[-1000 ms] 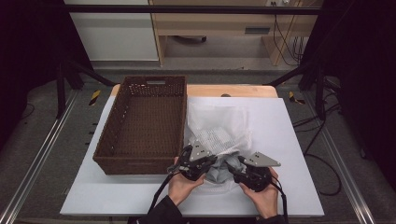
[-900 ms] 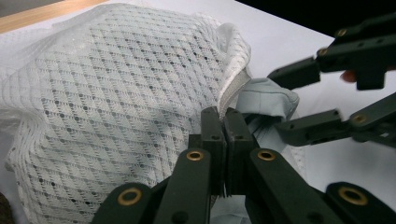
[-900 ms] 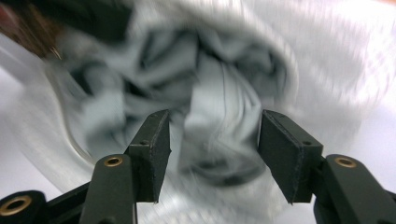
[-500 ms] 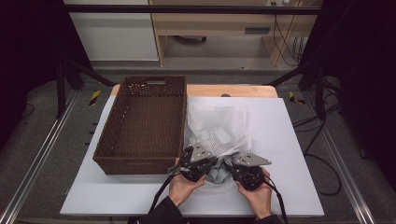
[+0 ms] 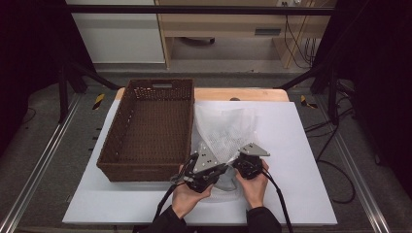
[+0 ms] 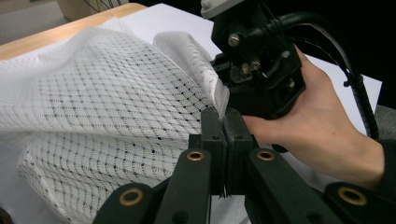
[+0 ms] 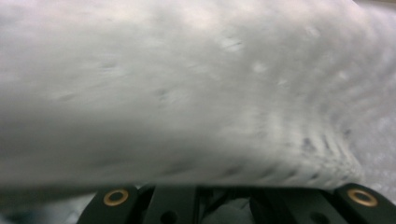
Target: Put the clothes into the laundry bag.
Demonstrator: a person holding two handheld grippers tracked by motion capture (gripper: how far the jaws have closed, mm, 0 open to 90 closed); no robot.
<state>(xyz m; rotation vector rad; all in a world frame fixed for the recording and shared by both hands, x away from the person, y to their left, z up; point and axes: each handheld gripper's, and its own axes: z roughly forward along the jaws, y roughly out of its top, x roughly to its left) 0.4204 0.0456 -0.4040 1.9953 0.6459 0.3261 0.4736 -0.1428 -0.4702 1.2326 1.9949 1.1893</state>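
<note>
A white mesh fabric [image 5: 226,128] lies crumpled on the white table top, right of the basket. My left gripper [image 5: 219,169] is shut on its near edge; in the left gripper view the jaws meet on a thin fold of mesh [image 6: 107,102]. My right gripper [image 5: 235,164] faces it from the right, almost touching. Its jaws have just been closing, and the mesh edge runs in between them. In the right gripper view the blurred fabric [image 7: 196,93] drapes over the jaw tips and hides them. A hand [image 6: 317,121] holds that gripper close behind the left jaws.
A brown wicker basket [image 5: 145,131] stands on the left half of the white table top [image 5: 296,145], its near wall beside my left hand. Metal rails run along both sides of the table. Cables trail from both grippers toward the front edge.
My right gripper has moved left, close up against the left gripper, and has taken hold of the mesh edge. The left gripper has stayed put with its grip.
</note>
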